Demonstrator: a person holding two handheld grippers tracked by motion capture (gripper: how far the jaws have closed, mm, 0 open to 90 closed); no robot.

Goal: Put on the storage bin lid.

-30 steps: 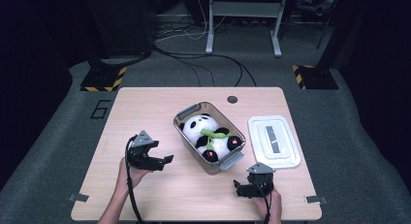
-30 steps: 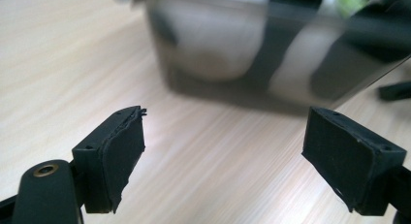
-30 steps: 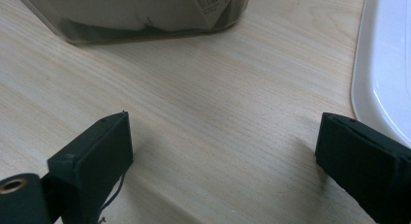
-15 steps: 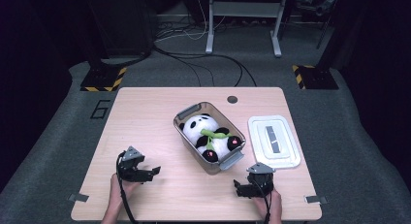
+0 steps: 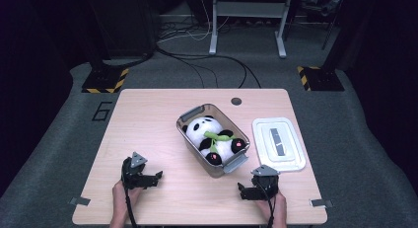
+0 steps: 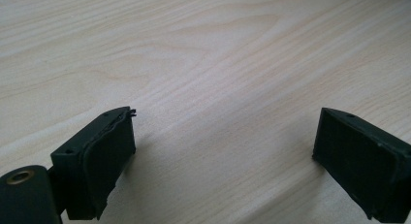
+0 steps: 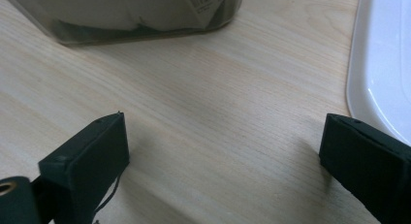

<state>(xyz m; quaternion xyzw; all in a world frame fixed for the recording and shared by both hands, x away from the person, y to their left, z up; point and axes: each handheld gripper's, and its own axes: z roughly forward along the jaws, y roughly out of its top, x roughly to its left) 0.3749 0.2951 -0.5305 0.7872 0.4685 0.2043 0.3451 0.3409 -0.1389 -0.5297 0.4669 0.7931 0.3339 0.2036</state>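
Observation:
A clear plastic bin [image 5: 190, 115] stands mid-table with a black-and-white panda plush [image 5: 212, 139] lying inside it. Its white lid [image 5: 278, 144] lies flat to the right of the bin. My left gripper [image 5: 156, 177] rests low at the table's near left, far from the bin. Its jaws have just been opening and stand wide open [image 6: 223, 151] over bare wood with nothing between them. My right gripper [image 5: 243, 191] sits near the front edge, just in front of the bin's near end. It is open [image 7: 223, 156] and empty, with the bin [image 7: 126, 15] ahead and the lid [image 7: 387, 64] at its right.
The wooden table [image 5: 148, 119] has a small round grommet [image 5: 236, 101] near its far edge. Beyond it are grey floor, cables and a metal stand base [image 5: 246, 20]. Bare wood lies between the two grippers.
The left gripper has dropped and drawn back toward the near left edge of the table. The right gripper, bin, plush and lid have stayed put.

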